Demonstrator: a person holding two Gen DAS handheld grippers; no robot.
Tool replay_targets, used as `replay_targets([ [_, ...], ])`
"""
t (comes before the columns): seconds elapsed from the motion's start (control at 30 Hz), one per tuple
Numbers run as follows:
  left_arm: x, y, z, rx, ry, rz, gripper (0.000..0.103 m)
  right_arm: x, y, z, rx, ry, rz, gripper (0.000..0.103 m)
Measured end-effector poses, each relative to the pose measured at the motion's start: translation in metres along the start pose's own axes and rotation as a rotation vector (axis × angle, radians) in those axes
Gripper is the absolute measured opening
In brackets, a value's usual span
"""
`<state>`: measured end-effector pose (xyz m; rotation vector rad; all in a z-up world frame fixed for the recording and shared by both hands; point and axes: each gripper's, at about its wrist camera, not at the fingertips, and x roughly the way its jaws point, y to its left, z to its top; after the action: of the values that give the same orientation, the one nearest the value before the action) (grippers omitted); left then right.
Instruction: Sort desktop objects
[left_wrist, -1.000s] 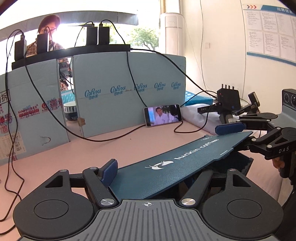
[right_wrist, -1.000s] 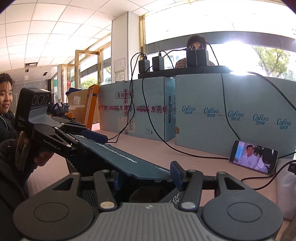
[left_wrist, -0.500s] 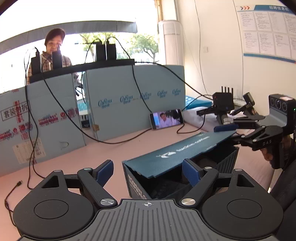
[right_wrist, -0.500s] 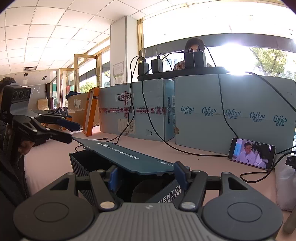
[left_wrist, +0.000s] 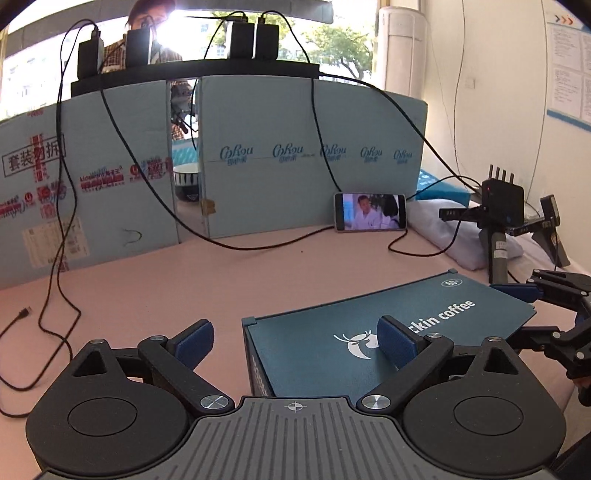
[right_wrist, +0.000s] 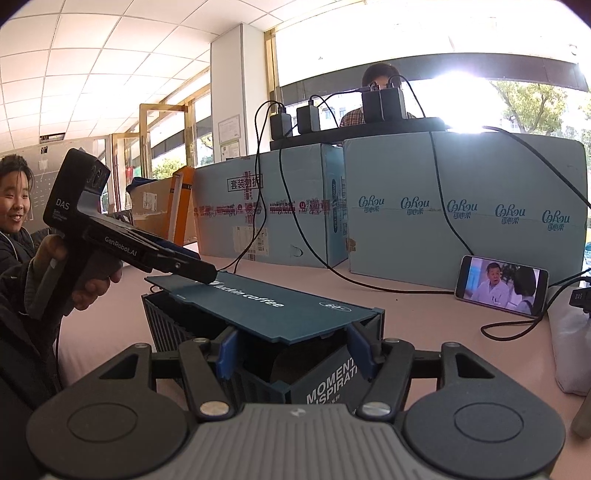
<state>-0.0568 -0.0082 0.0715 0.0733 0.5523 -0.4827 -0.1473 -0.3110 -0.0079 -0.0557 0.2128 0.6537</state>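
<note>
Box: dark blue ribbed cardboard coffee box (left_wrist: 388, 332) on the pink tabletop (left_wrist: 184, 284), lid lowered.
Left gripper (left_wrist: 295, 338): released, above the lid.
Right gripper (right_wrist: 293, 350): spread, straddling the box's near corner.

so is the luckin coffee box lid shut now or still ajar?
Ajar. In the right wrist view the lid slopes above the box, with a dark gap under its near edge; the left gripper touches its far corner.

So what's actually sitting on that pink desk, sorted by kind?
Luckin coffee box: 1
Phone: 1
Pale blue cartons: 2
White cloth bundle: 1
Handheld grippers: 2
Total: 7
</note>
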Motion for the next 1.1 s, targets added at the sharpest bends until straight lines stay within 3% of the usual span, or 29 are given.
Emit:
replay_targets([
  [0.2, 0.000, 0.012, -0.012, -0.094, 0.001, -0.035, 0.097, 0.003, 0.004, 0.007, -0.077, 0.054, 0.001, 0.064],
  [0.4, 0.004, 0.025, -0.014, -0.178, 0.018, -0.094, 0.097, -0.010, 0.003, 0.005, -0.060, 0.053, 0.001, 0.067],
  [0.6, 0.012, 0.021, -0.015, -0.155, 0.043, -0.080, 0.099, -0.036, 0.006, 0.007, -0.118, 0.083, -0.014, 0.070],
  [0.73, 0.012, 0.020, -0.016, -0.157, 0.040, -0.077, 0.099, -0.049, 0.004, 0.023, -0.080, -0.021, -0.052, 0.070],
  [0.83, 0.011, 0.020, -0.015, -0.158, 0.043, -0.078, 0.099, -0.036, 0.002, 0.039, -0.020, -0.069, -0.078, 0.070],
  [0.9, 0.011, 0.020, -0.015, -0.162, 0.044, -0.080, 0.099, -0.019, 0.002, 0.046, 0.025, -0.062, -0.048, 0.070],
  [1.1, 0.010, 0.021, -0.015, -0.169, 0.046, -0.078, 0.099, 0.030, 0.010, 0.034, -0.002, 0.052, 0.034, 0.066],
])
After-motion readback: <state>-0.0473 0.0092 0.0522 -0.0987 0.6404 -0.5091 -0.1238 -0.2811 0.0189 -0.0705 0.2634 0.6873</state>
